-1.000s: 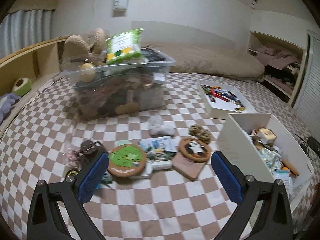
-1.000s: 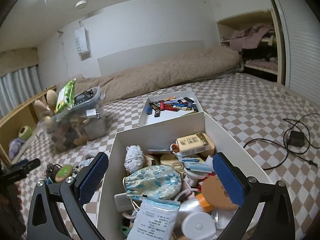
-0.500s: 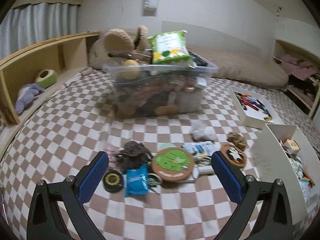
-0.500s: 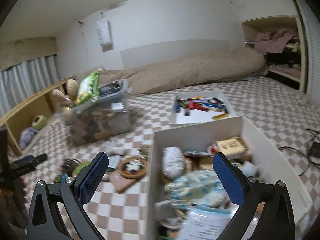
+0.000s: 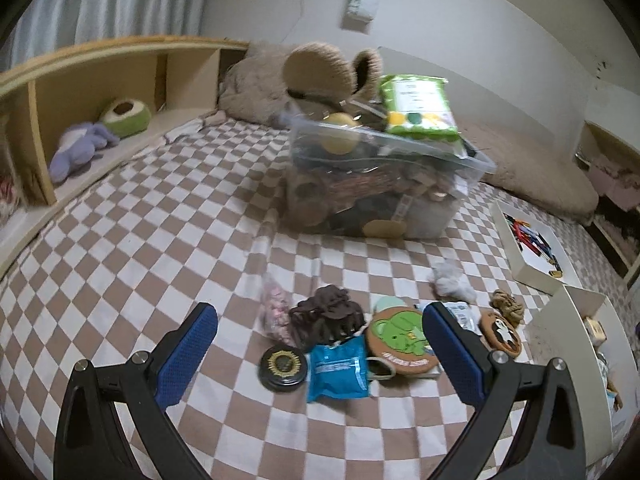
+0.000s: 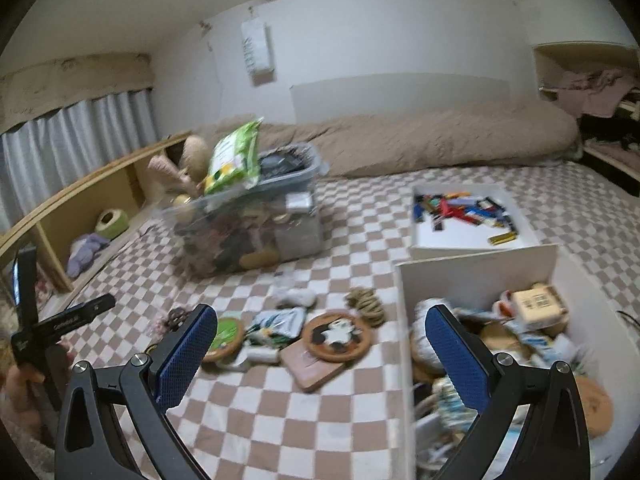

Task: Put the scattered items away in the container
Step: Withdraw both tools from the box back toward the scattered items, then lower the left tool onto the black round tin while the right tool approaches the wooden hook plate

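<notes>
Scattered items lie on the checkered bedcover: a blue packet [image 5: 338, 368], a black round tin [image 5: 283, 367], a brown hair claw [image 5: 326, 317], a green frog coaster [image 5: 401, 338] and a panda coaster [image 6: 337, 335]. My left gripper [image 5: 320, 354] hangs open just above and before them, nothing between its blue pads. The white box [image 6: 476, 270] at the right holds many small things. My right gripper [image 6: 320, 354] is open too, straddling the box's left wall [image 6: 404, 320], with the panda coaster and a wooden block [image 6: 310, 364] between its fingers' lines.
A clear bin [image 5: 380, 184] heaped with toys stands behind the pile, a green wipes pack [image 5: 418, 106] on top. A shallow white tray of pens [image 6: 466, 216] lies beyond the box. A wooden shelf [image 5: 80, 92] runs along the left. A hand [image 6: 20, 396] holds the other gripper's handle.
My left gripper has swung left and come closer to the pile, so the blue packet and tin now sit between its fingers. My right gripper has shifted left from over the box toward the scattered items.
</notes>
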The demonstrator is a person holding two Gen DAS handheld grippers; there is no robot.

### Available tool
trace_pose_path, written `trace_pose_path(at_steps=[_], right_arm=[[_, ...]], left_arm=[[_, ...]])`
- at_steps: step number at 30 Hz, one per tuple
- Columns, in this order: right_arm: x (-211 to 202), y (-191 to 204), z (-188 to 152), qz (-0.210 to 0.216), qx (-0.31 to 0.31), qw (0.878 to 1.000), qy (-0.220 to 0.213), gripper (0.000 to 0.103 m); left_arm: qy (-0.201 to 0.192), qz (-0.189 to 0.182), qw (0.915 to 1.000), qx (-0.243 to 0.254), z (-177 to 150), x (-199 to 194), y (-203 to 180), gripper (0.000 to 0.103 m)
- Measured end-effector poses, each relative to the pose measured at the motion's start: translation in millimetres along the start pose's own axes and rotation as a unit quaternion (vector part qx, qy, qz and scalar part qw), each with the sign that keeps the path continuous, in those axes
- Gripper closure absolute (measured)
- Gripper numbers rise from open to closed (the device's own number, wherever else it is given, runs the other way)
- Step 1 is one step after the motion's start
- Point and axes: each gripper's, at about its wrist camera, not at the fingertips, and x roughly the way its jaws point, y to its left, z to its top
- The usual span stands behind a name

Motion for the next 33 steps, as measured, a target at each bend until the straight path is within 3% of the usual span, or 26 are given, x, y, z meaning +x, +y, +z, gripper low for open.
trace_pose_path(at_steps=[8,13,19,30,33], right_arm=[[45,54,-33,0.021,-0.056,0.997,0.057,0.000],[71,79,-65,0.028,-0.094,0.990,0.102,0.000],[94,95,-98,0.051,-0.094,0.982,0.159,0.000],[115,94,-139,0.037,-0.104,0.969,0.222,0.000],[113,93,-147,0.038,-0.108,0.967,0.227,0.000]], left_arm=[[0.055,0.010,0.9977,-0.037,-11,37,32,0.000],[0.085,0.054,0.9949,0.001,-18,57,34,0.000],[0.114,0.072,0.9907,0.022,-31,81,38,0.000],[0.161,0.073,0.9804,0.088,-52,111,22,0.000],[0.160,0.091,0.9776,0.103,-57,121,19,0.000]])
